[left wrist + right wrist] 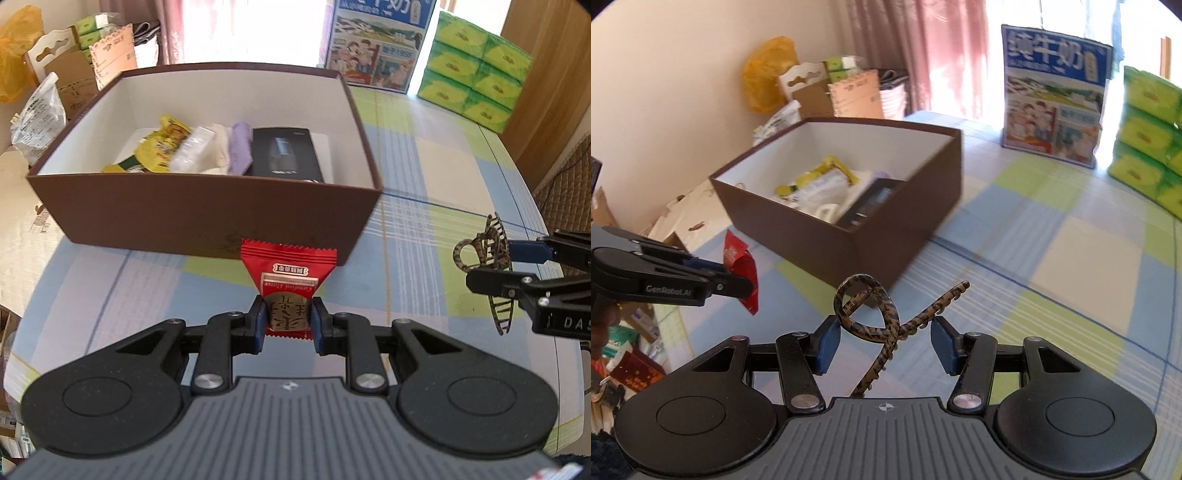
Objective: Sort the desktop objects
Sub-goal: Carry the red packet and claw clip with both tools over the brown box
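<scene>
Beige wall [683, 92] only rightward.

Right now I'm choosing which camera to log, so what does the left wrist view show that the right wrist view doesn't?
Only the left wrist view: the red packet's printed front, pinched between the left gripper's pads, and the hair clip's side profile.

Only the right wrist view: the hair clip between the right gripper's pads, seen along its length, and the floor clutter beside the table.

Both: the brown box holding snacks and a black case, the milk carton, the green packs and the checked tablecloth.
</scene>
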Demonstrator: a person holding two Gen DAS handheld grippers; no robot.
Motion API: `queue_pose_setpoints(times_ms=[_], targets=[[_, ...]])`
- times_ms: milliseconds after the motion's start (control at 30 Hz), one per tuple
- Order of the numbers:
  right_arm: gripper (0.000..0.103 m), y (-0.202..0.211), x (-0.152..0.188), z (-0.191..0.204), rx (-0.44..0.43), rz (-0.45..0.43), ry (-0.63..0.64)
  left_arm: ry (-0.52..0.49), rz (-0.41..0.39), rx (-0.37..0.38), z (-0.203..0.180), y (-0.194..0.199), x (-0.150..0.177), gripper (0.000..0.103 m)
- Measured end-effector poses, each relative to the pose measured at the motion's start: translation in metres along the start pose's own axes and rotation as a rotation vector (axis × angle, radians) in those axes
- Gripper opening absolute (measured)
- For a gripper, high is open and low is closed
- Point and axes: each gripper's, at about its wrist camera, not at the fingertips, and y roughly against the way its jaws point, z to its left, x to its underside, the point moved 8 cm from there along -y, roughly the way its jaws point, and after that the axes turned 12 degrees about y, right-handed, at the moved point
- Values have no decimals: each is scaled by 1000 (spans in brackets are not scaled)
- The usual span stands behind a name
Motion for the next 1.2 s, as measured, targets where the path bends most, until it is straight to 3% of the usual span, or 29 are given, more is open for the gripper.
queue_pose_setpoints(times_ms=[433,867,1200], targets=[[51,-21,-43,44,-55,-42,77,42,-42,-11,48,25,-18,20],[51,-51,-75,63,-77,-54,111,75,-75,-11,87,36,-37,20],[51,-73,-132,59,-38,-126,119,52,-146,8,109,45,-83,20]])
